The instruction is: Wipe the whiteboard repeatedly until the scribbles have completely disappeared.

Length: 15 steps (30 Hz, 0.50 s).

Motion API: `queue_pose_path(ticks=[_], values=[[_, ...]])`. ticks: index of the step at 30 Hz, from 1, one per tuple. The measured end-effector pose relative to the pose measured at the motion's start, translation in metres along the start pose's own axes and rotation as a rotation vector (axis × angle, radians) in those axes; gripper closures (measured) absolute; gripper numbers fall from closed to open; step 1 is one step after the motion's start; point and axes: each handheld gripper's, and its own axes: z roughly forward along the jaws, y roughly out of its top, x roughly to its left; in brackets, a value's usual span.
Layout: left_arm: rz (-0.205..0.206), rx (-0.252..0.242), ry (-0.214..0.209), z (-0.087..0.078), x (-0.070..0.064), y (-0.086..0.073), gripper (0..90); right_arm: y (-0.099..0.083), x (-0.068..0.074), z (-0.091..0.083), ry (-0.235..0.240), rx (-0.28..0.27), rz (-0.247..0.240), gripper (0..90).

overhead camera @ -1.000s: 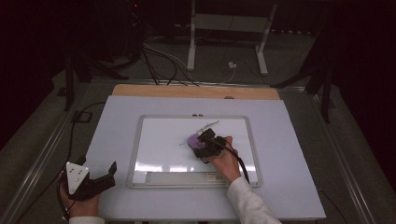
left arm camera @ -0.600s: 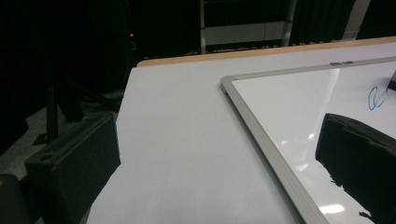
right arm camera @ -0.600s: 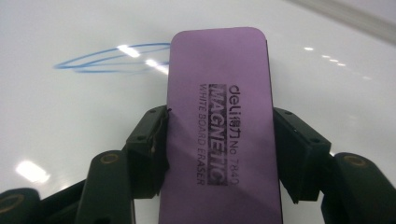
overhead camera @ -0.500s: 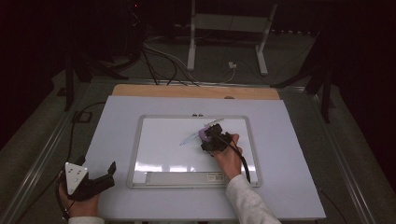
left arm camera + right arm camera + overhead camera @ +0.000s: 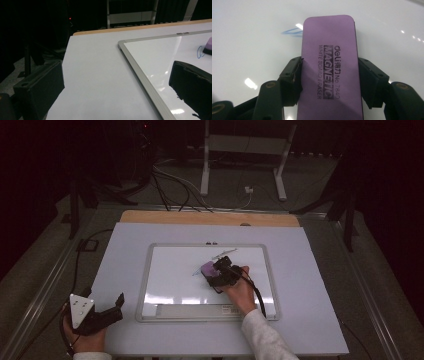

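Eraser (image 5: pixel 330 67) clamped in right tongs (image 5: pixel 329 82), flat on whiteboard (image 5: pixel 170 270).

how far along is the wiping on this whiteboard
Partway. Most of the whiteboard already looks clean. The right gripper is shut on the purple eraser, pressing it on the board. Blue marks beside the eraser and a stroke beyond it remain. The left gripper waits open off the board.

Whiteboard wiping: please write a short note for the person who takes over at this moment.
Right hand-held gripper: shut on the purple eraser, flat on the whiteboard, middle-right.
Left hand-held gripper: open, holding nothing, near the table front-left corner, off the board.
Done: most of the board looks clean.
Left: blue marks beside the eraser, and a faint stroke near the top edge.
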Motion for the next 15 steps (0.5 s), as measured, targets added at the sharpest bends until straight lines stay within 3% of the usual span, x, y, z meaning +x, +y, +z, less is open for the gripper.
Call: queue_pose_path(ticks=[4,7,9,11,15], values=[[-0.003,-0.003,-0.001,0.0,0.0,0.0,0.6,0.0,-0.025,-0.002,-0.09,-0.011,0.092,41.4],[0.001,0.001,-0.003,0.001,-0.001,0.0,0.6,0.001,-0.031,-0.002,-0.103,-0.019,0.133,41.4],[0.002,0.003,-0.002,0.002,-0.002,0.0,0.6,0.002,-0.028,-0.001,-0.111,-0.023,0.108,41.4],[0.008,0.007,-0.003,0.002,-0.002,0.0,0.6,0.003,-0.022,0.001,-0.065,-0.021,0.101,41.4],[0.008,0.006,-0.002,0.002,-0.002,0.0,0.6,0.007,0.005,0.007,0.007,-0.013,0.013,41.4]])
